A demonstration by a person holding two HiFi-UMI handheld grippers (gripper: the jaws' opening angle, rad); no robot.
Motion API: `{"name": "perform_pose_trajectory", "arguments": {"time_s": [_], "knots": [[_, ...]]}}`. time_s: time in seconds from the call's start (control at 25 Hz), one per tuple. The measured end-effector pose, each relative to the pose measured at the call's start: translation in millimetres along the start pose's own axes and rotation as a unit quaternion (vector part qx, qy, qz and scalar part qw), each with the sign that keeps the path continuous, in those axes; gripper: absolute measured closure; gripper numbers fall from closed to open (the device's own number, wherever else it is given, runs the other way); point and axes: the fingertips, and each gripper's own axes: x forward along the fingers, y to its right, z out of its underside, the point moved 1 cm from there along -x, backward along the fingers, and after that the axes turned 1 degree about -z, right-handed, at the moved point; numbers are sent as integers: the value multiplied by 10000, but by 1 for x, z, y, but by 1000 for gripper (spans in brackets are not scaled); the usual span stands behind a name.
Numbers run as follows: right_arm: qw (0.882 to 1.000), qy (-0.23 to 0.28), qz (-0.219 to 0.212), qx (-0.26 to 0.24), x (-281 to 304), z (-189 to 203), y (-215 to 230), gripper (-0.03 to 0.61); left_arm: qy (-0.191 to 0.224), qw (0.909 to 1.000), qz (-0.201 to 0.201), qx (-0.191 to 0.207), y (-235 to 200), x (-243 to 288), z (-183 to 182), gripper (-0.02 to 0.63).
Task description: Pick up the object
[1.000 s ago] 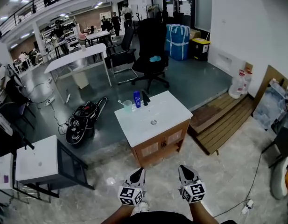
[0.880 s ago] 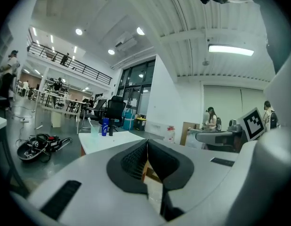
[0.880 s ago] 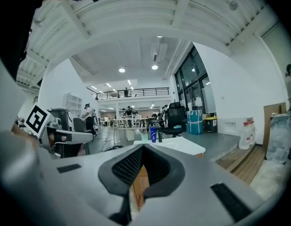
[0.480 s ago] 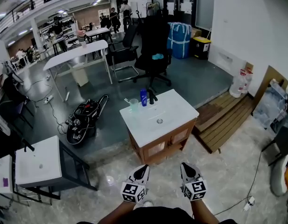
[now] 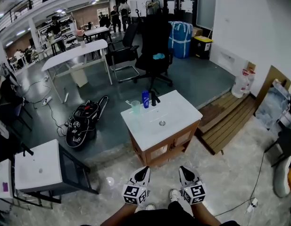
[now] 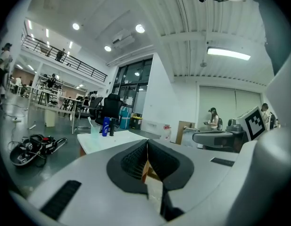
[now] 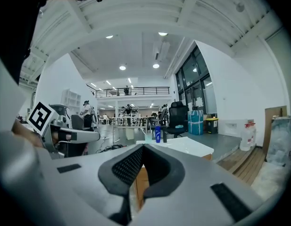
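A white sink cabinet (image 5: 171, 124) with wooden doors stands ahead of me on the floor. At its far edge stand a blue bottle (image 5: 145, 99), a pale green cup (image 5: 136, 107) and a black tap (image 5: 153, 98). The blue bottle (image 6: 105, 126) and the cup (image 6: 94, 128) also show in the left gripper view, and the blue bottle (image 7: 157, 134) in the right gripper view. My left gripper (image 5: 142, 173) and right gripper (image 5: 185, 173) are held low in front of me, short of the cabinet. Both are shut with nothing between the jaws.
A black bag with cables (image 5: 81, 124) lies on the floor to the left. A white table (image 5: 39, 164) stands at near left, wooden pallets (image 5: 228, 121) to the right, a black office chair (image 5: 154, 46) behind the cabinet. People stand far back.
The view has shifted, so the cabinet sits a little further right and closer. Both grippers stay shut in front of me.
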Motion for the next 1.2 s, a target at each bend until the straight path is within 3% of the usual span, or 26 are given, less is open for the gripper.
{"name": "perform_pose_trajectory", "arguments": {"time_s": [0.32,0.6,1.2], "knots": [[9994,42,-48,-326,29,-13,36,561,-2,9997,-249,-34,-10,36,-8,592],[9997,149,-24,-205,47,-27,85,561,-6,9992,-398,-78,-5,78,-14,592],[9986,301,-434,8,89,-36,182,561,67,9975,-692,108,15,176,-30,592]]}}
